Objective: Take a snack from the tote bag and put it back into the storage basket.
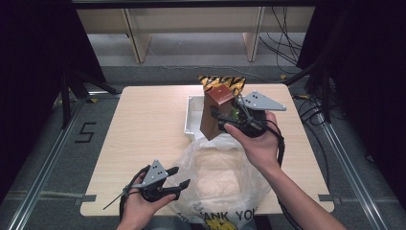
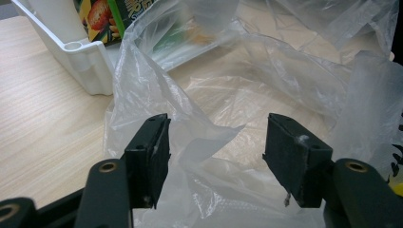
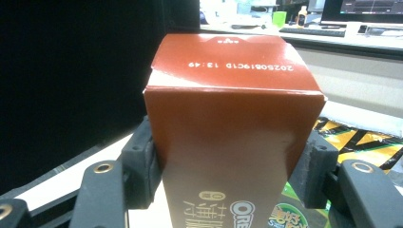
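A brown Oreo biscuit box (image 1: 218,108) hangs tilted over the front edge of the white tray (image 1: 190,117), with my right gripper (image 1: 221,120) shut on it. In the right gripper view the box (image 3: 228,123) sits between both pads of that gripper (image 3: 228,171), its printed top flap facing the camera. A clear plastic bag (image 1: 220,177) with "THANK YOU" lettering lies open at the table's front. My left gripper (image 1: 182,176) stands open at the bag's left edge. In the left gripper view its jaws (image 2: 216,147) straddle a loose fold of the bag (image 2: 247,90) without pressing it.
A yellow-and-black striped snack bag (image 1: 221,82) lies behind the tray, and its stripes (image 3: 361,142) also appear beyond the box. A green snack pack (image 2: 102,19) rests in the tray (image 2: 81,61). Bare wooden tabletop (image 1: 148,124) spreads to the left.
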The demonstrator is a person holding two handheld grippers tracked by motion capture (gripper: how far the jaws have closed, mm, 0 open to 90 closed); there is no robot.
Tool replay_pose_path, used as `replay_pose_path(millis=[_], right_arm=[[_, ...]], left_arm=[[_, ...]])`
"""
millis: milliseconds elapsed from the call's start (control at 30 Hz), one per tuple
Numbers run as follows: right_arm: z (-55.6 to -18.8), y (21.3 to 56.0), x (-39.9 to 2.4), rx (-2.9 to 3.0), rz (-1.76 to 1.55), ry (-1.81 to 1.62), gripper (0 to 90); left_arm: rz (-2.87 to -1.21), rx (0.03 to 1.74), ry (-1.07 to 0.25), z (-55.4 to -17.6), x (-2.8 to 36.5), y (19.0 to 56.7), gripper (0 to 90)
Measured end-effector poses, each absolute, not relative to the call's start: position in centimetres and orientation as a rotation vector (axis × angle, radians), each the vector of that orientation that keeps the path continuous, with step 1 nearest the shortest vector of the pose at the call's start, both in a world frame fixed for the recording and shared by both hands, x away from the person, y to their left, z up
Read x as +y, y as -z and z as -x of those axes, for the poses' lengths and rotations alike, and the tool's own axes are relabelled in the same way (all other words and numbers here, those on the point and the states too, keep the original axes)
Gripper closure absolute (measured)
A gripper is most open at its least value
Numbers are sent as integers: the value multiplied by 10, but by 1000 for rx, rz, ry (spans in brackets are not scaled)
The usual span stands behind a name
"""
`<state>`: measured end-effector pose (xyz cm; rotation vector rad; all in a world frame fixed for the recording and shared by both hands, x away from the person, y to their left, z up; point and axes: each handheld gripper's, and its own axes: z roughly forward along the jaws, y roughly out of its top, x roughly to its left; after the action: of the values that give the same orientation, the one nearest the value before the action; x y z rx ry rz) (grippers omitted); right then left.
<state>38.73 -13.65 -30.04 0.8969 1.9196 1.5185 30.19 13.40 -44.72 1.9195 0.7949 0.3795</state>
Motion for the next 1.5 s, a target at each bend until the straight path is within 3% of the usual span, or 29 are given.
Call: replay_pose_path(millis=[1500], right_arm=[[-448,334,-112,1931,-994,-1433,386]], left_arm=[[-1904,787,-394,-300,134,442,404]])
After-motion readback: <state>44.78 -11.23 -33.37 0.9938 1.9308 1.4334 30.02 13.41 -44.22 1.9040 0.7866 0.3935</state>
